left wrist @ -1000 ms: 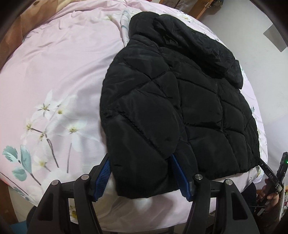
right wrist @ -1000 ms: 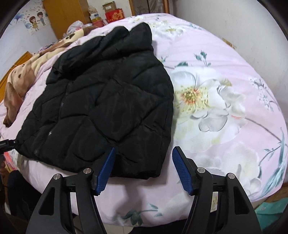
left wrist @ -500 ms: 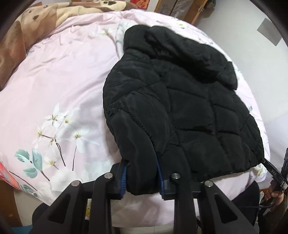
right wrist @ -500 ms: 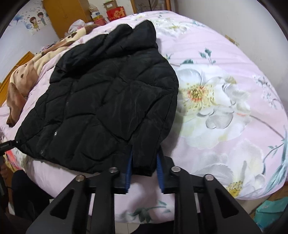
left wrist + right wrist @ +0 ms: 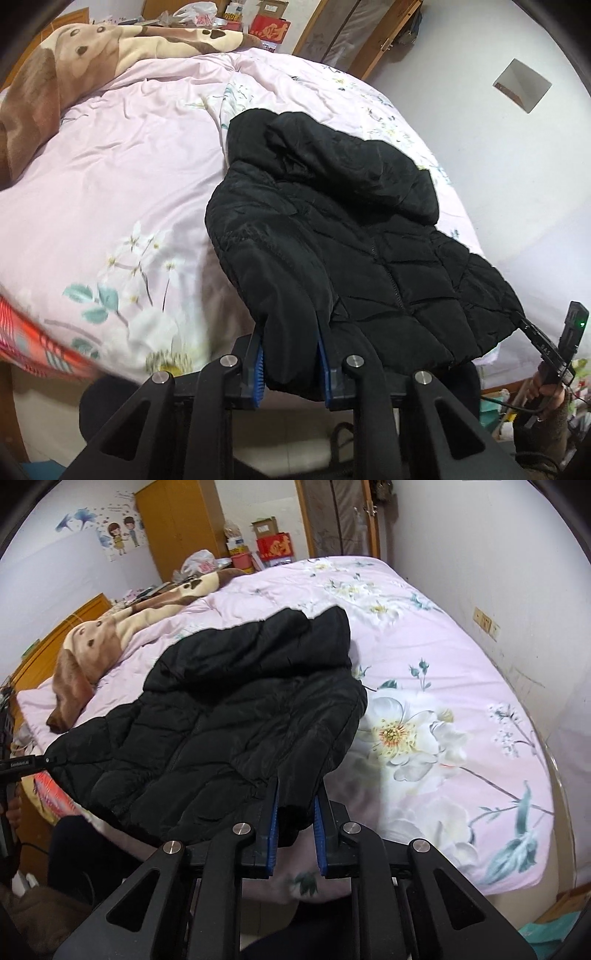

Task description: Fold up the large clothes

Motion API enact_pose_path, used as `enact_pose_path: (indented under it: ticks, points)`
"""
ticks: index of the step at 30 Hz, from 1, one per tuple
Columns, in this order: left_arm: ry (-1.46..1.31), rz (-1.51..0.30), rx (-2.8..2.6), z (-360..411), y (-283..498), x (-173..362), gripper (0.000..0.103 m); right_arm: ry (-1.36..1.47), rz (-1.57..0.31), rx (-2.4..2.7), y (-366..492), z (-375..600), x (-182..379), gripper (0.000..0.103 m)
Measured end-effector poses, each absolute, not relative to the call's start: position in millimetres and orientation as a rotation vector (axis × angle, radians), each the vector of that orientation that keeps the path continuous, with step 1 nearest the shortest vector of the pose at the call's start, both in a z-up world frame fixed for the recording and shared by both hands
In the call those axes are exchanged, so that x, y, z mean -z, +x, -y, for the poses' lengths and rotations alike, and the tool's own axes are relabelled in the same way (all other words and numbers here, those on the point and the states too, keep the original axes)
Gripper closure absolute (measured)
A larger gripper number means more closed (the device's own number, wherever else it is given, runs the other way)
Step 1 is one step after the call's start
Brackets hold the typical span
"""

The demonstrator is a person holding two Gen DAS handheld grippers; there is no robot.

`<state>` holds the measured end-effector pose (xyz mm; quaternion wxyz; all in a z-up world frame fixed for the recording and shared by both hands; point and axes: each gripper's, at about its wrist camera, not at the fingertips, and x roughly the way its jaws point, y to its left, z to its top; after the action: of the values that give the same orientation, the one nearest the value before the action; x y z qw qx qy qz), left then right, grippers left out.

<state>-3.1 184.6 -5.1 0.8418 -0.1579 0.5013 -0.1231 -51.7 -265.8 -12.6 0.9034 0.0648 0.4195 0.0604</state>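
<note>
Your black puffer jacket (image 5: 332, 236) lies lengthwise up the pink floral bed (image 5: 110, 184), hood (image 5: 351, 162) far, hem toward you. Left gripper (image 5: 290, 363) and right gripper (image 5: 295, 834) are closing, each pinching a hem corner.

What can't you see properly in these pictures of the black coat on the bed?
- Left wrist view: the sleeve end of the black coat is hidden between the left gripper pads.
- Right wrist view: the coat edge inside the right gripper is hidden too.
- Both views: the coat's underside and the pink quilt beneath are covered.
- Left view: the striped cloth is blurred.
</note>
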Motion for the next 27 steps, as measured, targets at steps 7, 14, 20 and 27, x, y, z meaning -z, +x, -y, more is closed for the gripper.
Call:
enact_pose_path:
  ticks: [7, 14, 20, 27]
  points:
    - [-0.351, -1.052, 0.272, -191.5, -34.4, -18.5, 0.08, 0.112, -0.876, -0.162, -83.5, 267.6, -14.4, 0.087]
    - [-0.338, -1.011, 0.289, -184.4, -14.2, -50.5, 0.081, 0.072, -0.832, -0.154, -62.7, 259.8, -44.1, 0.087]
    - [-0.333, -0.962, 0.298, -181.1, 28.9, -73.8, 0.082, 0.071, -0.792, -0.142, -21.9, 259.4, -61.7, 0.087]
    - [-0.389, -0.955, 0.251, -191.1, 88.9, -83.3, 0.082, 0.056, -0.792, -0.126, 28.4, 262.3, -78.8, 0.087]
